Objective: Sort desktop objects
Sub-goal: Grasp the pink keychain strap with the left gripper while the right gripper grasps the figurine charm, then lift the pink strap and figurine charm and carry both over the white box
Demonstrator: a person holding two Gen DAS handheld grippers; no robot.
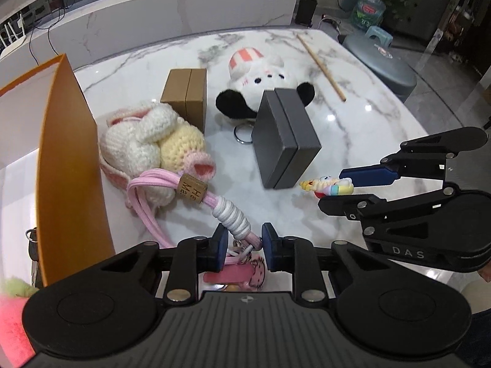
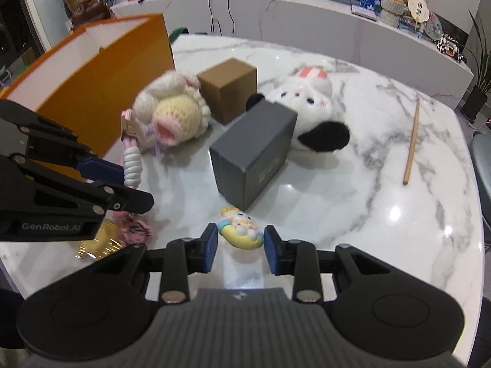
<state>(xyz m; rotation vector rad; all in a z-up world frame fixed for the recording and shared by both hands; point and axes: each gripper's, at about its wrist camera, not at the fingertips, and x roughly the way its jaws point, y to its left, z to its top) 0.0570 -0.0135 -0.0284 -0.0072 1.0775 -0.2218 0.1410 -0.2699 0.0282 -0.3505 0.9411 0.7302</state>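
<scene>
Lettering "GenRobot.AI" marks our left gripper (image 2: 135, 184), pinching the pink braided cord (image 1: 236, 217); our right gripper (image 2: 241, 245) spreads around a glossy figurine (image 2: 241, 228).

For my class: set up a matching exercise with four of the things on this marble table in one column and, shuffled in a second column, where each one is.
Things:
1. grey box
2. wooden stick
3. small figurine
4. crocheted doll

Places:
A. between the open fingers of the right hand-held gripper
B. beside the orange box
C. alone near the table's far right edge
D. in front of the panda plush

Pairs: 1-D, 2-C, 3-A, 4-B
</scene>
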